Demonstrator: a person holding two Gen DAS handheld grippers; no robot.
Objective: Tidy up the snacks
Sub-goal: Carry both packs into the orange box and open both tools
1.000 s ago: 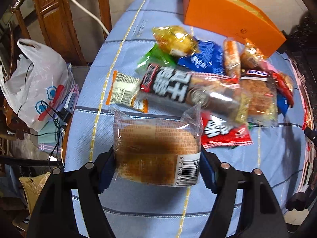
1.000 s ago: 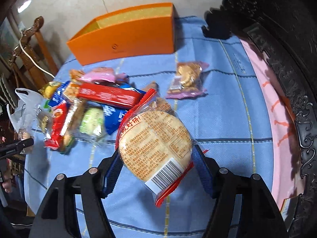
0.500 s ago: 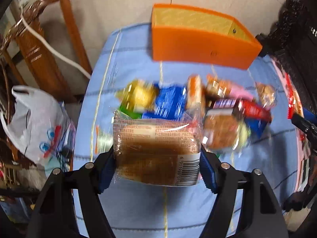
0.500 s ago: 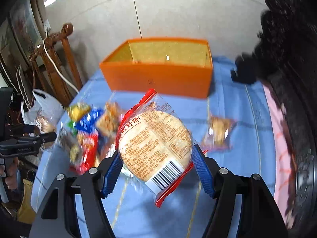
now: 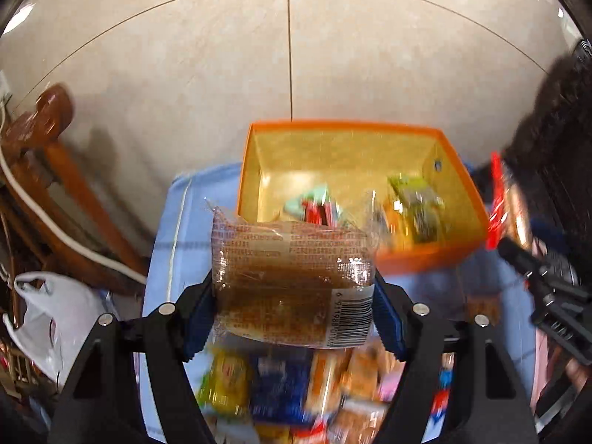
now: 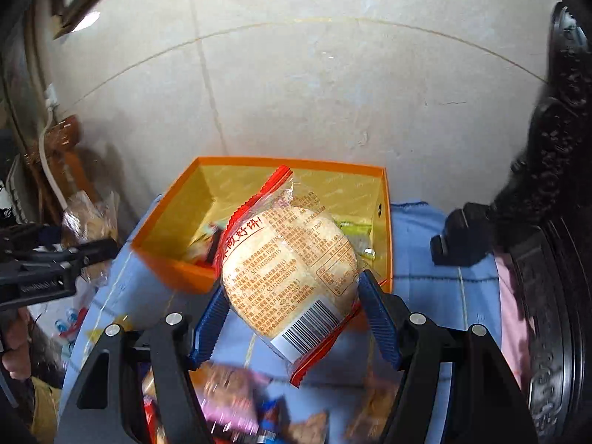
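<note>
Above orange box point(image 5: 425, 259) | crinkly square cake pack point(image 5: 292, 281) | round biscuit pack point(image 6: 292, 270)

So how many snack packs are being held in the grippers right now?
2. A brown cake pack is clamped in the left gripper, and a round pastry pack in the right gripper, both near the orange box. More packs lie loose below, blurred.

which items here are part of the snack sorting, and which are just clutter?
In the job:
- brown cake packet, clamped in the left hand-held gripper
- round biscuit packet, clamped in the right hand-held gripper
- orange box, a few snacks already inside
- loose snack pile on the blue cloth

Just lying about:
- white plastic bag
- wooden chair
- white cable
</note>
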